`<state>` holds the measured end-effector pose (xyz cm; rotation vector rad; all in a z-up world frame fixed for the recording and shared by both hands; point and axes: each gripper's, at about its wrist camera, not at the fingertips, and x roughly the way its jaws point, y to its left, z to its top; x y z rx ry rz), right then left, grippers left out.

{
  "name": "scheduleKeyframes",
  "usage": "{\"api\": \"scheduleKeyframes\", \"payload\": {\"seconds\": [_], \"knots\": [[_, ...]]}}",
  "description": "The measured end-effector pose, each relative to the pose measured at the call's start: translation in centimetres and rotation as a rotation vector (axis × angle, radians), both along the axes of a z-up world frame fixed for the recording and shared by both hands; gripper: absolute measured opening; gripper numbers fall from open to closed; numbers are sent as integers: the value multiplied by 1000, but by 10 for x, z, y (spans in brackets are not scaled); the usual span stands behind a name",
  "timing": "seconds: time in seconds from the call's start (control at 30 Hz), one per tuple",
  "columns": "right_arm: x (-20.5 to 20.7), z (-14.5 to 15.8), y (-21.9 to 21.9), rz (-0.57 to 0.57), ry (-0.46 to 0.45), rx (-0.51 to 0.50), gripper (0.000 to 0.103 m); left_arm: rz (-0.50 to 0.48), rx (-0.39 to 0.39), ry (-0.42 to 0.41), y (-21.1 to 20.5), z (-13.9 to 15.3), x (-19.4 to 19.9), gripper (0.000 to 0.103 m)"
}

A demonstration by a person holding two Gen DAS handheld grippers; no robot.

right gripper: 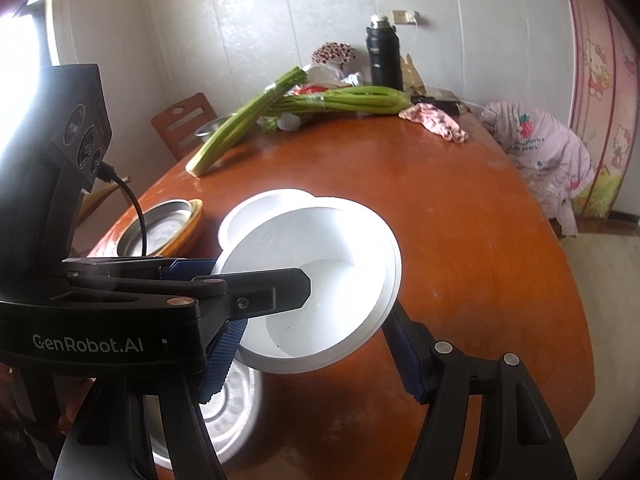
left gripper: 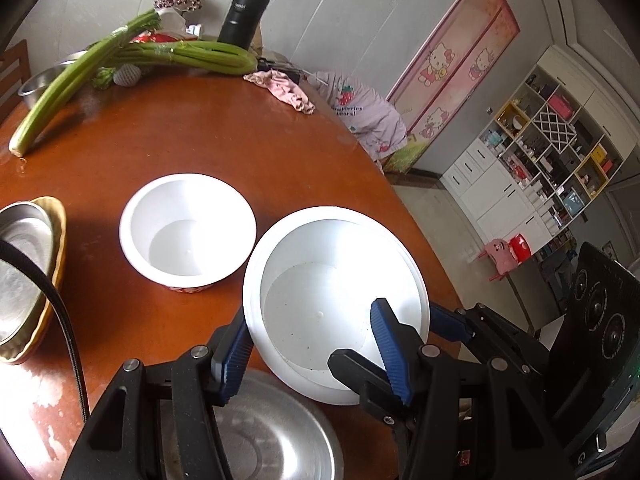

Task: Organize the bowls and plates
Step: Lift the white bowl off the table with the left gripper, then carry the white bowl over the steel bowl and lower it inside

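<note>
Steel plate (left gripper: pixel 276 432) half hidden beneath jaws — cut off by the lower edge.

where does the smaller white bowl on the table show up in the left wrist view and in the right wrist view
Left wrist: the smaller white bowl stands on the table left of centre, apart from the lifted big white bowl.
Right wrist: the smaller white bowl peeks out just above centre, mostly hidden behind the big white bowl.
Shared landmark: the black flask by the far wall.
</note>
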<state>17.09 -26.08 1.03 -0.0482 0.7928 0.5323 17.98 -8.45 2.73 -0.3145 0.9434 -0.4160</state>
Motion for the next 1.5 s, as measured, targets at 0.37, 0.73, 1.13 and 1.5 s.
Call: {"api": "scheduleKeyframes", "payload": {"seconds": [0.37,0.73,1.13,1.5], "knots": [[-21,21,26,49,-47,-2,70,44,1,-58,31,20,-30,57],[-49,27,49,84,-74,5,70,64,-4,-85,55,25,-61,57],[-61,24,55,98,-67,15,70,69,-1,-95,63,24,-75,57],[-64,17,68,122,-46,9,70,86,-12,-75,75,14,-84,57]]}}
